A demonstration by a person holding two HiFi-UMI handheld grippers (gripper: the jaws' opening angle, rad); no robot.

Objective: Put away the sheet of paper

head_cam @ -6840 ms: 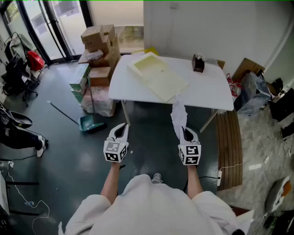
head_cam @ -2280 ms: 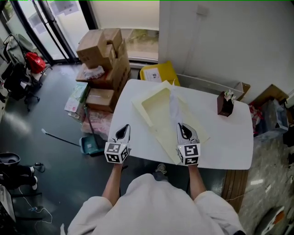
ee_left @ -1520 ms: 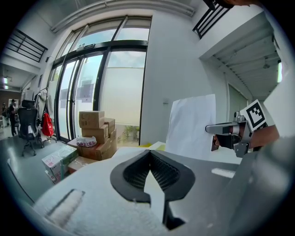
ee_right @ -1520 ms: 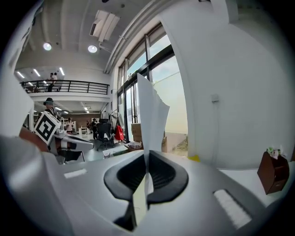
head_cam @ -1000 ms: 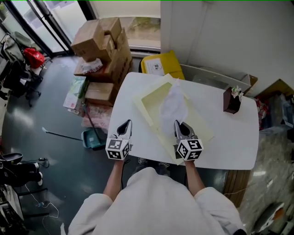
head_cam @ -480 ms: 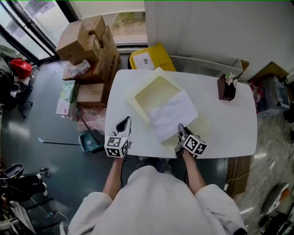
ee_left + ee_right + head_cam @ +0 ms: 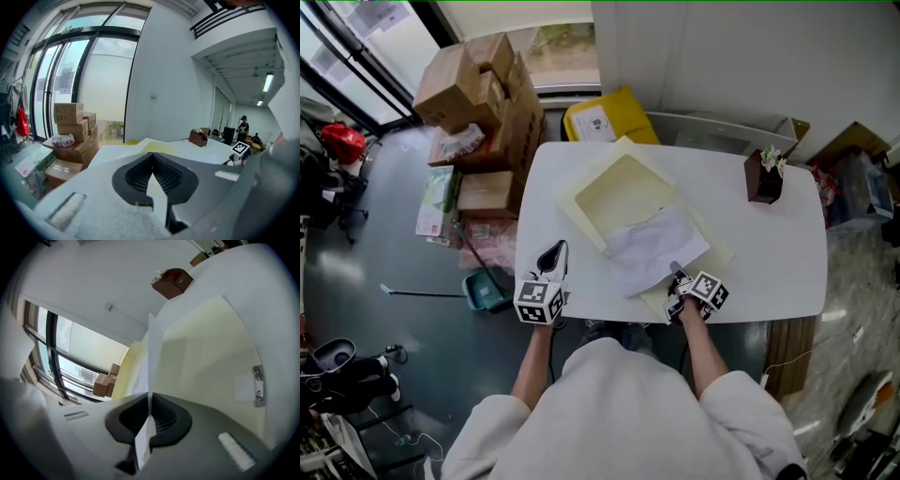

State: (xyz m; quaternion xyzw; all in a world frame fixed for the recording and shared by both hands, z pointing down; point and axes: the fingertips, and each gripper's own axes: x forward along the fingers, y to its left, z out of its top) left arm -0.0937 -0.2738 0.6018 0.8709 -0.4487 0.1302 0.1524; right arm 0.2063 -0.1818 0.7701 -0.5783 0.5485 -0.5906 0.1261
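The white sheet of paper [image 7: 652, 248] lies slanted over the near half of an open pale-yellow folder [image 7: 623, 192] on the white table [image 7: 773, 253]. My right gripper [image 7: 677, 281] is shut on the sheet's near corner, low over the folder's front right part. In the right gripper view the paper [image 7: 152, 362] stands edge-on, pinched between the jaws of the right gripper [image 7: 150, 398], with the folder's inside [image 7: 211, 357] behind. My left gripper [image 7: 551, 255] hangs shut and empty off the table's near left edge; in the left gripper view its jaws meet on nothing at the left gripper [image 7: 152, 157].
A brown holder [image 7: 761, 178] stands at the table's far right. Stacked cardboard boxes [image 7: 478, 94] and a yellow bin [image 7: 605, 117] are beyond the table's left end. A dustpan [image 7: 487, 291] lies on the floor to the left, and a wooden bench [image 7: 787, 352] to the right.
My right gripper has dropped toward the folder and rolled over. The paper, held upright a second ago, now lies spread across the folder. The left gripper has hardly moved.
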